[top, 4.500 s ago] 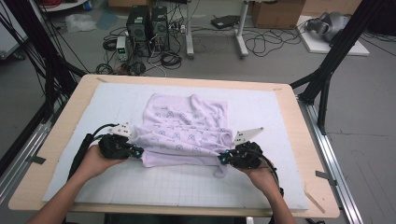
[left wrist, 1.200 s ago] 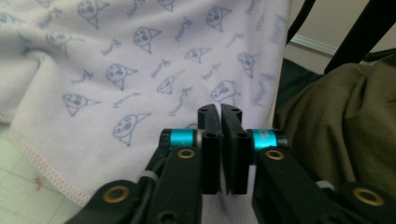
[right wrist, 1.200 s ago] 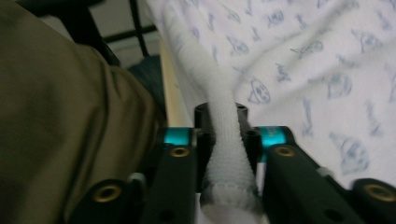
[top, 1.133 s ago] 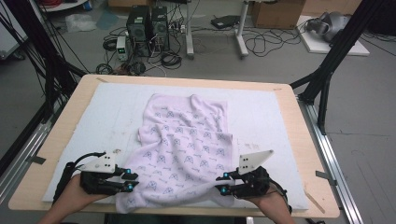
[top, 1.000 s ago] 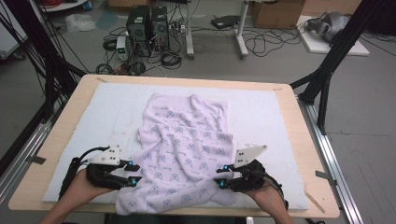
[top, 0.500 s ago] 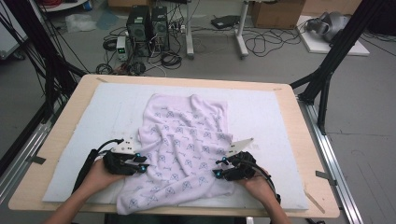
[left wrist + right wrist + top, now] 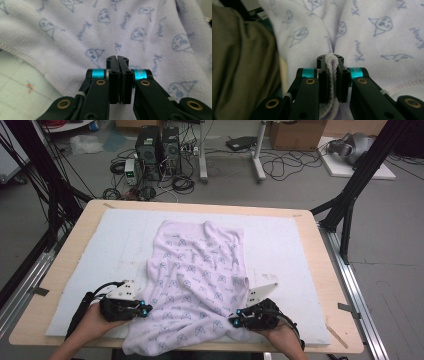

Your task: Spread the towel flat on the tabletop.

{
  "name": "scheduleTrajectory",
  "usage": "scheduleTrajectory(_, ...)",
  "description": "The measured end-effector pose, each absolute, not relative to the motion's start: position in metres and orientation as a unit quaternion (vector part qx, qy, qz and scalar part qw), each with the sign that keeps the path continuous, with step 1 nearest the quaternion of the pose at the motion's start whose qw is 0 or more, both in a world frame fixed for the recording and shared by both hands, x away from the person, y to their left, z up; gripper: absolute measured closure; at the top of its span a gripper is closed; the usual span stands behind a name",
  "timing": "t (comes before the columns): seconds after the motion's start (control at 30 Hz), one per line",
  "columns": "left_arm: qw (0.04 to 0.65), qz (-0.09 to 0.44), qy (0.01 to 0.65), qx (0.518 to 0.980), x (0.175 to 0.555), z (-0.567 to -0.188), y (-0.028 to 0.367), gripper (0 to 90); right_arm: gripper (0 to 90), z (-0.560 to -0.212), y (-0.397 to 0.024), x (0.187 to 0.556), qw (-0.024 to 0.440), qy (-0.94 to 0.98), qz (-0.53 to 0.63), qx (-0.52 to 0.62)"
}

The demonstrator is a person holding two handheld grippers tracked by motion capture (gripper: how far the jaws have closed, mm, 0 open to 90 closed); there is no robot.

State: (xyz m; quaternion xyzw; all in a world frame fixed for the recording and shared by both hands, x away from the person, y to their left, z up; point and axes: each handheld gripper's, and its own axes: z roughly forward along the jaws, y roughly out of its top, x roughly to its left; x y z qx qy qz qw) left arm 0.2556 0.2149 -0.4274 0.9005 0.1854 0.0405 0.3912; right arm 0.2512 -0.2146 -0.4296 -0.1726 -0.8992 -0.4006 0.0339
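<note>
A pale lilac towel (image 7: pixel 200 270) with blue prints lies spread lengthwise on the white mat (image 7: pixel 290 250), its near end drooping over the table's front edge. My left gripper (image 7: pixel 145 309) rests at the towel's near left edge. In the left gripper view its jaws (image 7: pixel 117 58) are shut with no cloth seen between them, and the towel (image 7: pixel 150 25) lies just beyond. My right gripper (image 7: pixel 234 322) is at the near right corner. In the right gripper view it (image 7: pixel 331 56) is shut on a fold of the towel (image 7: pixel 387 37).
The wooden table (image 7: pixel 327 285) has bare mat on both sides of the towel. Olive clothing (image 7: pixel 237 62) of the person shows left of the right gripper. Black frame posts (image 7: pixel 350 205) stand at the table's right, with computers and cables (image 7: pixel 155 145) on the floor behind.
The folded towel has been pulled open toward the person. In the last second both grippers edged away over the towel, then came back toward the front edge.
</note>
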Motion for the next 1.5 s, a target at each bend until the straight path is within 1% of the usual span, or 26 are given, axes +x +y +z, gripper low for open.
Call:
scheduleTrajectory(0.1,0.405,0.036,0.174,0.897,0.242,-0.419,0.217,87.9,83.6,-0.422,-0.215,0.235,0.052,-0.898,-0.409,-0.156)
scheduleTrajectory(0.13,0.410,0.033,0.168,0.896,0.239,-0.416,0.217,87.6,81.4,-0.419,-0.214,0.231,0.062,-0.896,-0.415,-0.145)
scheduleTrajectory(0.17,0.414,0.038,0.165,0.894,0.238,-0.414,0.217,86.7,75.6,-0.415,-0.214,0.227,0.069,-0.893,-0.422,-0.140)
scheduleTrajectory(0.2,0.416,0.045,0.167,0.893,0.239,-0.412,0.216,82.4,69.6,-0.410,-0.214,0.226,0.064,-0.890,-0.429,-0.143)
scheduleTrajectory(0.27,0.417,0.052,0.180,0.889,0.249,-0.411,0.216,71.0,64.8,-0.403,-0.215,0.230,0.052,-0.882,-0.445,-0.146)
scheduleTrajectory(0.3,0.422,0.054,0.181,0.887,0.252,-0.412,0.216,68.6,60.8,-0.400,-0.216,0.236,0.040,-0.880,-0.448,-0.154)
scheduleTrajectory(0.4,0.419,0.059,0.194,0.885,0.268,-0.415,0.212,63.4,57.2,-0.399,-0.215,0.252,0.014,-0.882,-0.442,-0.165)
scheduleTrajectory(0.47,0.411,0.063,0.197,0.888,0.279,-0.419,0.208,62.8,54.8,-0.400,-0.215,0.264,0.011,-0.877,-0.447,-0.173)
scheduleTrajectory(0.5,0.409,0.062,0.203,0.888,0.283,-0.421,0.206,61.5,54.6,-0.401,-0.215,0.268,0.012,-0.876,-0.448,-0.177)
scheduleTrajectory(0.6,0.396,0.056,0.211,0.892,0.295,-0.431,0.201,60.1,53.8,-0.407,-0.216,0.281,-0.014,-0.887,-0.421,-0.190)
scheduleTrajectory(0.67,0.384,0.054,0.212,0.897,0.299,-0.437,0.198,59.8,53.3,-0.415,-0.214,0.288,-0.023,-0.896,-0.399,-0.196)
scheduleTrajectory(0.7,0.389,0.056,0.212,0.895,0.299,-0.439,0.198,60.2,53.4,-0.419,-0.213,0.289,-0.023,-0.899,-0.389,-0.198)
scheduleTrajectory(0.77,0.390,0.060,0.217,0.893,0.298,-0.439,0.198,64.7,54.9,-0.426,-0.210,0.292,-0.027,-0.906,-0.374,-0.196)
scheduleTrajectory(0.83,0.386,0.060,0.213,0.896,0.298,-0.438,0.199,74.7,60.5,-0.432,-0.208,0.293,-0.033,-0.913,-0.358,-0.196)
scheduleTrajectory(0.87,0.389,0.055,0.210,0.895,0.297,-0.439,0.200,81.4,64.6,-0.436,-0.207,0.293,-0.030,-0.914,-0.354,-0.194)
scheduleTrajectory(0.9,0.388,0.054,0.208,0.896,0.297,-0.438,0.200,85.5,69.0,-0.438,-0.206,0.292,-0.037,-0.913,-0.359,-0.191)
scheduleTrajectory(0.93,0.387,0.052,0.208,0.897,0.296,-0.438,0.200,86.4,74.3,-0.438,-0.207,0.292,-0.041,-0.911,-0.362,-0.192)
scheduleTrajectory(0.97,0.384,0.051,0.204,0.899,0.295,-0.437,0.201,86.9,82.8,-0.438,-0.208,0.293,-0.032,-0.910,-0.365,-0.192)
scheduleTrajectory(1.0,0.386,0.049,0.202,0.899,0.293,-0.437,0.201,87.2,85.8,-0.438,-0.209,0.292,-0.024,-0.911,-0.364,-0.194)
scheduleTrajectory(1.13,0.393,0.047,0.198,0.896,0.279,-0.431,0.209,87.6,87.4,-0.433,-0.210,0.283,-0.011,-0.909,-0.374,-0.182)
scheduleTrajectory(1.27,0.418,0.047,0.178,0.890,0.255,-0.417,0.221,87.0,87.1,-0.419,-0.219,0.261,0.000,-0.894,-0.416,-0.167)
scheduleTrajectory(1.3,0.425,0.048,0.177,0.887,0.251,-0.414,0.224,85.5,85.4,-0.414,-0.221,0.257,-0.002,-0.888,-0.428,-0.166)
scheduleTrajectory(1.33,0.431,0.051,0.181,0.882,0.250,-0.412,0.226,80.9,81.4,-0.410,-0.224,0.254,-0.006,-0.885,-0.436,-0.166)
scheduleTrajectory(1.43,0.436,0.060,0.193,0.877,0.258,-0.409,0.227,69.6,74.3,-0.404,-0.227,0.262,-0.024,-0.887,-0.427,-0.177)
scheduleTrajectory(1.47,0.434,0.063,0.199,0.877,0.262,-0.409,0.226,65.5,72.5,-0.405,-0.226,0.266,-0.024,-0.887,-0.424,-0.182)
scheduleTrajectory(1.5,0.431,0.062,0.200,0.878,0.266,-0.411,0.224,63.5,68.8,-0.407,-0.225,0.271,-0.020,-0.886,-0.424,-0.186)
